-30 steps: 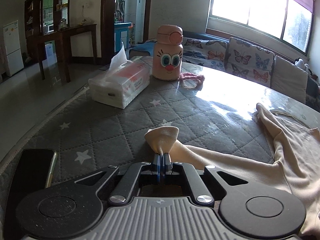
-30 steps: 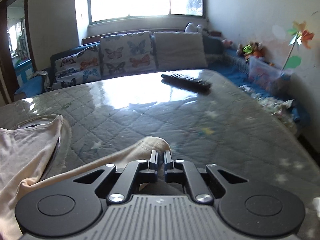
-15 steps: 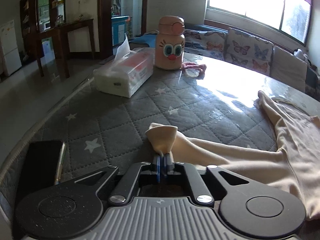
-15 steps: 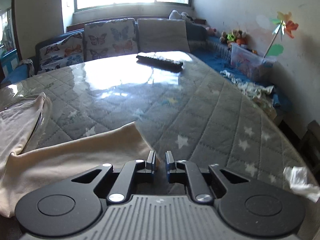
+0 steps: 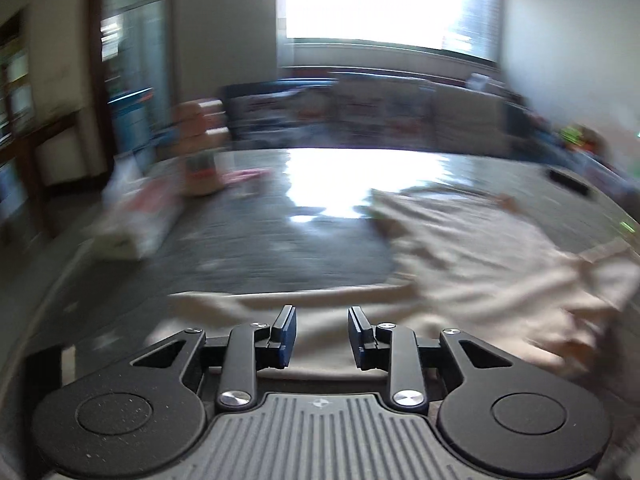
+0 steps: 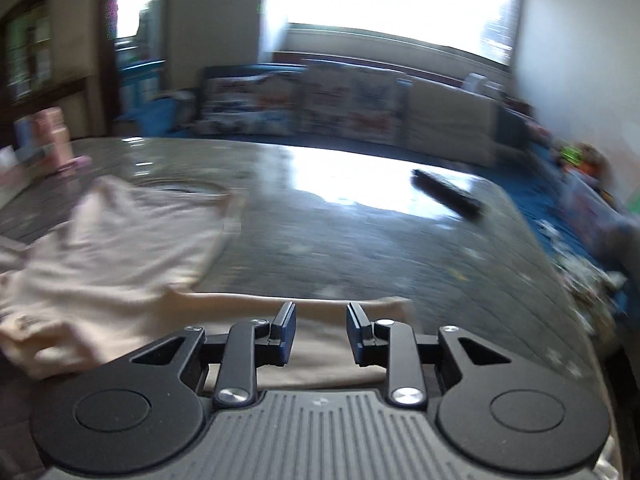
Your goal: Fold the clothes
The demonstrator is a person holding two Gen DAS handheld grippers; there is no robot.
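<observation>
Left gripper (image 5: 322, 334) jaws wide, gripping nothing, over the near hem of the beige garment (image 5: 480, 264). Right gripper (image 6: 320, 332) likewise, jaws wide above the same hem. Garment spreads across the quilted counter (image 6: 360, 240). Remote control (image 6: 446, 194) at 1 o'clock, far side. Frames motion-blurred.

Beige garment (image 6: 120, 256) on a grey quilted desk (image 6: 360, 248); a black remote (image 6: 446, 194) at two o'clock; each black claw (image 5: 322, 334) carries blue pads (image 5: 287, 336).
</observation>
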